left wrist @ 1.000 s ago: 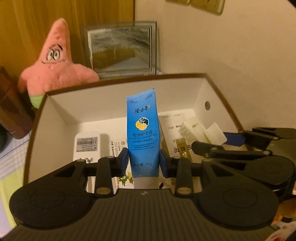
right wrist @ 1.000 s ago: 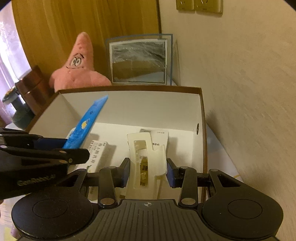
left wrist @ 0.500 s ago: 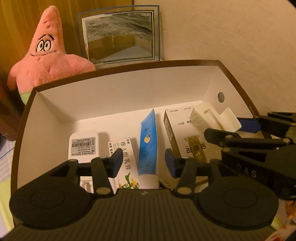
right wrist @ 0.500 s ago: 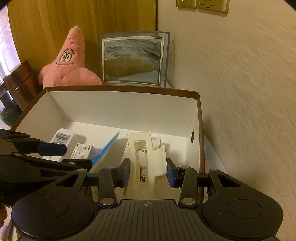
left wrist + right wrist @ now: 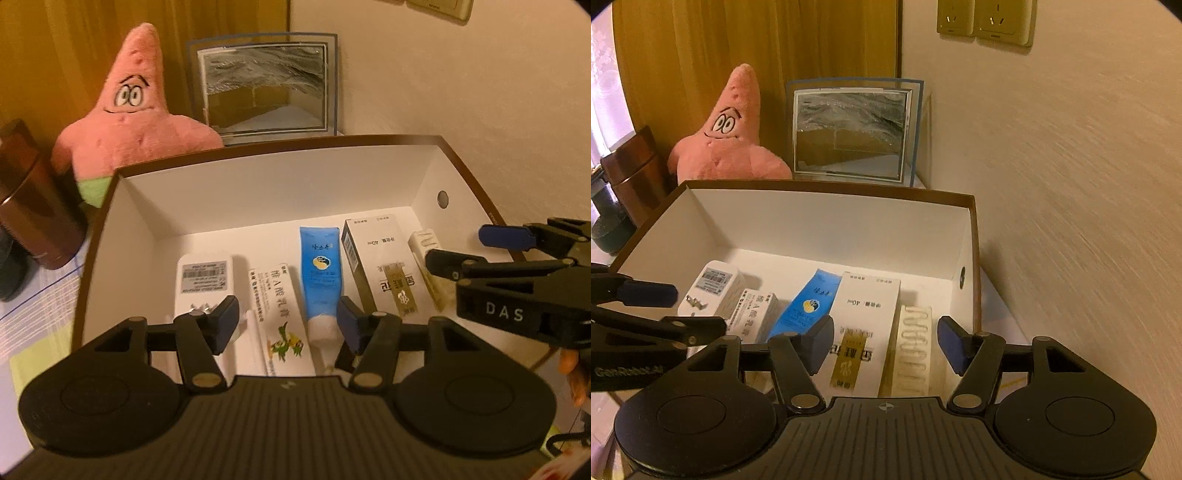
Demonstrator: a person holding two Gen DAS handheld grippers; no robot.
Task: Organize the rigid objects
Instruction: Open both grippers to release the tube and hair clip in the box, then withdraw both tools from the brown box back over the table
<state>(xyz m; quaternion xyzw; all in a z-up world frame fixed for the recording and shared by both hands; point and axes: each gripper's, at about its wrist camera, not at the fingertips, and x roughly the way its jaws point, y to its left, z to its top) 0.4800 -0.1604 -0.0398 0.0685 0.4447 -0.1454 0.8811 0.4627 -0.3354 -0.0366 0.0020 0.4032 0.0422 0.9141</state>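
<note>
The box (image 5: 258,192) is brown outside and white inside, and its top is open. My things lie in a row on its floor. From left to right in my left view I see a white plug (image 5: 205,280), a white carton with a green picture (image 5: 282,321), the blue tube (image 5: 320,275), a tall white carton with a gold label (image 5: 380,266) and the cream clip (image 5: 430,266). The blue tube lies flat with its white cap toward me. The cream clip lies flat too, just beside the right wall of the box.

My left tool (image 5: 288,325) hangs over the near end of the box. Its jaws are opening. The blue tube and the green-picture carton show in the gap, but the pads do not press on them, so it holds nothing.

My right tool (image 5: 884,341) hangs over the right end of the box. Its jaws are opening too. The cream clip (image 5: 916,350) and the gold-label carton show below the gap. The pads touch neither one.

Each tool shows at the side of the other's view.

Behind the box sits a pink star toy (image 5: 129,114). A framed picture (image 5: 264,83) leans on the wall beside it. A brown can (image 5: 33,206) stands at the left on the surface (image 5: 33,295).
</note>
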